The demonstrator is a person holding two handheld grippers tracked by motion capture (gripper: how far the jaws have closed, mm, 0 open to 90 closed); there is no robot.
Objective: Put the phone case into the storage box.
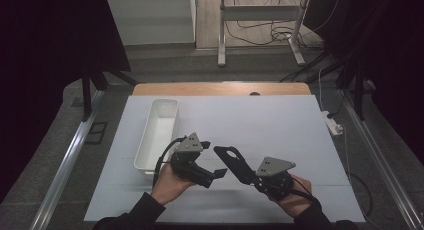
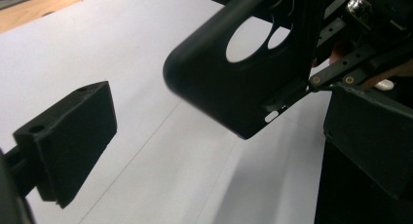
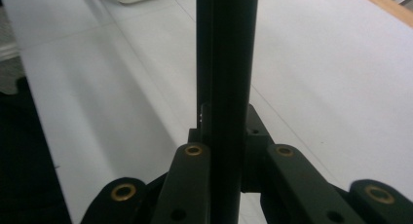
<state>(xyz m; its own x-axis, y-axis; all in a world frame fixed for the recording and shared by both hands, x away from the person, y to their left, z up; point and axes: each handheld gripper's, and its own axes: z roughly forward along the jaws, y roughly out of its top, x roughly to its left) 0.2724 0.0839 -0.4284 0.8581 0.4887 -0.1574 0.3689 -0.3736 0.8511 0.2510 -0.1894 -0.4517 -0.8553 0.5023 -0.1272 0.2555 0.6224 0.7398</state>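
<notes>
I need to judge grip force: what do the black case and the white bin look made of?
Case: seemingly matte black plastic or rubber, a thin shell with moulded cutouts and dull, even sheen; flexibility can't be told. Bin: probably smooth white plastic, thin walls, rounded corners and a rolled rim.

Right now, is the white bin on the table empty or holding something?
Empty. In the high view the white bin shows a bare white floor, and the black phone case is outside it, clamped in the right gripper.
</notes>
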